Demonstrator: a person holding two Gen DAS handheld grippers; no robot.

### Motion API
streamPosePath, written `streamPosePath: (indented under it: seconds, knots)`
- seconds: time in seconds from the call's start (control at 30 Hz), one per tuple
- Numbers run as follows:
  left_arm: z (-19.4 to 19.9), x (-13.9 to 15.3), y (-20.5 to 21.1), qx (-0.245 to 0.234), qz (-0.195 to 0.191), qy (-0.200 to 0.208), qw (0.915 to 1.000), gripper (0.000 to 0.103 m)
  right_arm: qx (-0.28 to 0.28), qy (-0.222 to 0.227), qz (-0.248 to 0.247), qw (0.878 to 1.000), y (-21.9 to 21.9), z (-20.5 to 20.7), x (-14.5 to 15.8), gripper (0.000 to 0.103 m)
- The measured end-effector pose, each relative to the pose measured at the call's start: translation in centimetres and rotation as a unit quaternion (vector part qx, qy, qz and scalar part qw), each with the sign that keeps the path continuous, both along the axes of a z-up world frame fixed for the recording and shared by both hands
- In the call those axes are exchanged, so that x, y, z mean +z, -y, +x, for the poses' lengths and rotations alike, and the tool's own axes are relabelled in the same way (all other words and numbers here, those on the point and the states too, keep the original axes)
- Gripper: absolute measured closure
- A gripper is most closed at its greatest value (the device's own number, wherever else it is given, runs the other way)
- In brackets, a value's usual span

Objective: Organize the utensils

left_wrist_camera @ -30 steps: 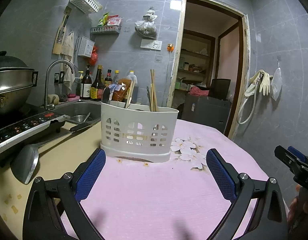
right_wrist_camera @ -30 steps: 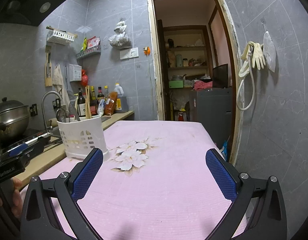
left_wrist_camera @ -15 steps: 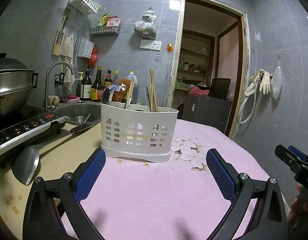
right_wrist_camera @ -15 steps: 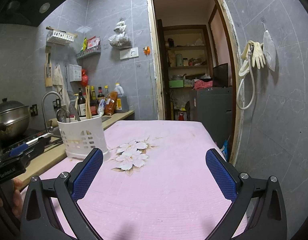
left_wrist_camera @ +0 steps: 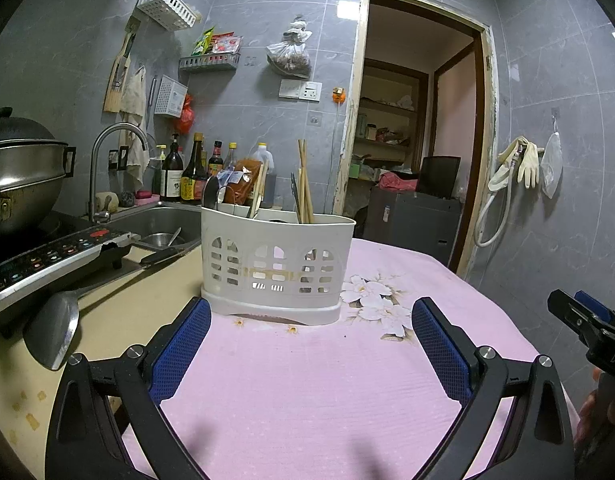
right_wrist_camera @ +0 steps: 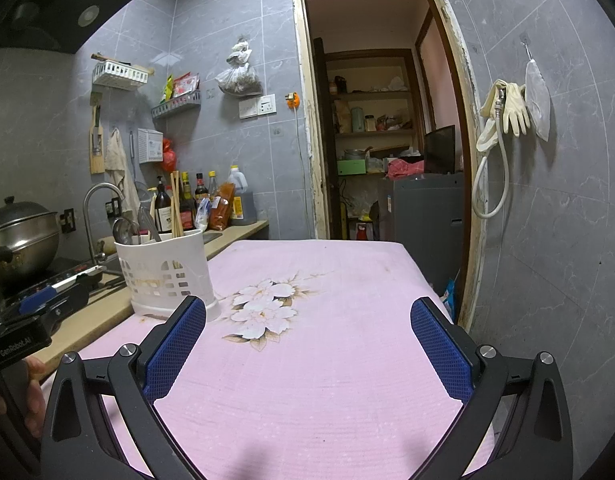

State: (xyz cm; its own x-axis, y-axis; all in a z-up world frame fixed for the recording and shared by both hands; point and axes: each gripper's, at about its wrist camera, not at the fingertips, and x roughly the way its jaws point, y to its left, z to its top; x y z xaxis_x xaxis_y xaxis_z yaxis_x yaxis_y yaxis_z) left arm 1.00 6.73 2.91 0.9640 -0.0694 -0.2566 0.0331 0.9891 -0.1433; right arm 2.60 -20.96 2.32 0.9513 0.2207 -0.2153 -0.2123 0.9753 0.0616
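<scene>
A white slotted utensil caddy (left_wrist_camera: 275, 268) stands on the pink flowered cloth (left_wrist_camera: 307, 392). It holds wooden chopsticks (left_wrist_camera: 304, 184), a metal spoon (left_wrist_camera: 210, 194) and other utensils. My left gripper (left_wrist_camera: 310, 344) is open and empty, just in front of the caddy. My right gripper (right_wrist_camera: 307, 340) is open and empty over the cloth (right_wrist_camera: 327, 360), with the caddy (right_wrist_camera: 165, 272) to its left. A metal ladle (left_wrist_camera: 51, 332) lies on the beige counter at the left.
An induction cooker (left_wrist_camera: 47, 260) with a steel pot (left_wrist_camera: 19, 176) is at the left. A sink (left_wrist_camera: 155, 220) with a tap and several sauce bottles (left_wrist_camera: 187, 176) lie behind the caddy. A doorway (right_wrist_camera: 387, 140) opens beyond the table.
The left wrist view has shifted slightly, so the pot and cooker sit a little further left. Both grippers stay open and empty.
</scene>
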Motion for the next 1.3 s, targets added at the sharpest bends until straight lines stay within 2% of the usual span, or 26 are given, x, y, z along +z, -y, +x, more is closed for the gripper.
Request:
streamPosePath:
  seconds: [1.3]
  knots:
    - [0.04,0.01,-0.23,0.003,0.004,-0.006,1.0,0.004,0.0,-0.003,-0.001,1.0,-0.19,-0.05,-0.17,0.0]
